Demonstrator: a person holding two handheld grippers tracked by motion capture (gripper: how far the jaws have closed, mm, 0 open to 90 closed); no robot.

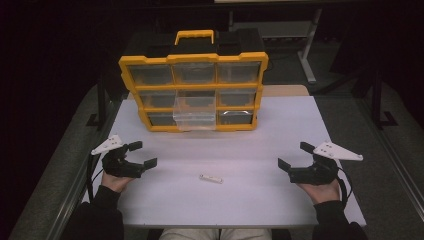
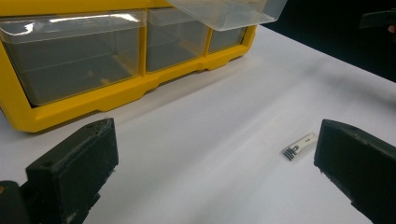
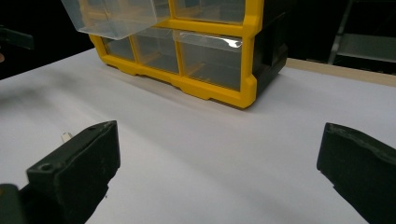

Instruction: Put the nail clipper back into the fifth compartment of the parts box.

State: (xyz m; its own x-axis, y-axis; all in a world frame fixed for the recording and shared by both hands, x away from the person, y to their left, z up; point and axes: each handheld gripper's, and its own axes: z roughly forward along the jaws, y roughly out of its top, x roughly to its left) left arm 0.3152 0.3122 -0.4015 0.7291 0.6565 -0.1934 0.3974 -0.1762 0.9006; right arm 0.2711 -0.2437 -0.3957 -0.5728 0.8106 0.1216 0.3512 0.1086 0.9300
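A yellow parts organiser [image 1: 194, 92] with clear drawers stands upright at the back of the white table [image 1: 260, 195]. Its middle drawer [image 1: 195, 116] is pulled out toward me. A small white flat part [image 1: 210, 178] lies on the table in front of it, also in the left gripper view as the white part [image 2: 300, 146] beside the right-hand jaw. My left gripper [image 1: 142, 154] rests at the table's left, open and holding nothing. My right gripper [image 1: 295, 155] rests at the right, open and holding nothing. Both point inward toward the organiser.
The organiser's yellow carry handle [image 1: 194, 36] sticks up behind it. Beyond the table stand dark floor, metal table legs [image 1: 307, 50] and a frame. In the right gripper view the organiser [image 3: 210, 51] sits ahead with the pulled-out drawer [image 3: 116, 16] at upper left.
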